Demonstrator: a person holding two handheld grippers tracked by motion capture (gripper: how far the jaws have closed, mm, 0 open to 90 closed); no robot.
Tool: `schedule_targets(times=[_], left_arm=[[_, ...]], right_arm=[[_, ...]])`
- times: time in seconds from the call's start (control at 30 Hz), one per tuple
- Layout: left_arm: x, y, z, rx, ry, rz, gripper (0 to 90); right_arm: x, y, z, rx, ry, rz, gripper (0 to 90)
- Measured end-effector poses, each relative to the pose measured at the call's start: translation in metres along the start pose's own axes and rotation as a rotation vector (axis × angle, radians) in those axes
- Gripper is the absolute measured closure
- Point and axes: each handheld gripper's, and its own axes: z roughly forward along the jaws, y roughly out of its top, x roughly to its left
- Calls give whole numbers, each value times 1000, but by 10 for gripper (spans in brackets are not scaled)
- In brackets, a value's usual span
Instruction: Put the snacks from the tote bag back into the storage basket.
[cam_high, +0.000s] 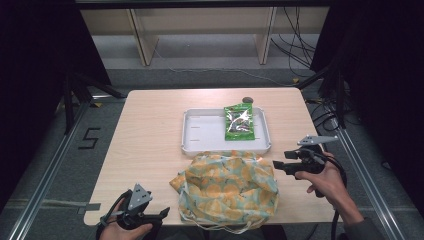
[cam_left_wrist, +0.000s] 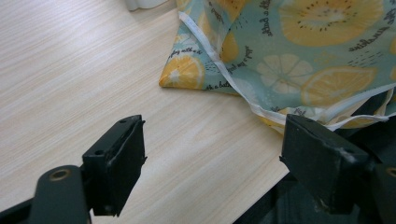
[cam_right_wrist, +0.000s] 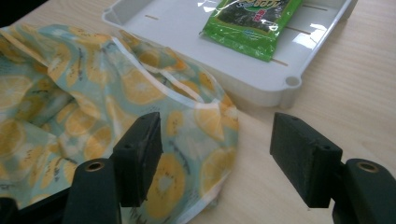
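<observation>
Pale wood-grain laminate table (cam_high: 150, 135). Soft crumpled cloth bag, teal with a yellow citrus-slice print and white trim (cam_high: 227, 187), lies at the near edge. Just behind it, a shallow white plastic rectangular tray (cam_high: 200, 131) holds a glossy green snack packet (cam_high: 238, 121) at its right end. Left gripper (cam_left_wrist: 212, 154): jaws wide apart, empty, bag corner just ahead to their right. Right gripper (cam_right_wrist: 215, 154): jaws wide apart, empty, over the bag's right edge, not touching
</observation>
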Motion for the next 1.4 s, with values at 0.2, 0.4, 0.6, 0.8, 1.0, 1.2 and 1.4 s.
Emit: schedule_targets(times=[0.2,0.4,0.6,0.8,1.0,1.2,1.4], left_arm=[[-1,-1,1,-3,-1,-24,210],[-1,-1,1,-8,0,-27,210],[0,-1,1,-1,1,-27,210],[1,-1,0,4,6,-6,210],[1,-1,0,1,10,-7,210],[1,-1,-1,3,12,-6,211],[1,-1,-1,-4,6,-7,210]], right_arm=[[2,-16,-12,-2,-1,46,337],[-1,-28,-19,-5,-13,61,313],[0,-39,-19,0,-27,52,287],[1,-51,-22,4,-45,52,286],[2,-63,-26,15,-63,26,278],[4,-71,-28,14,-77,12,272],[5,-77,-31,14,-108,-3,271]])
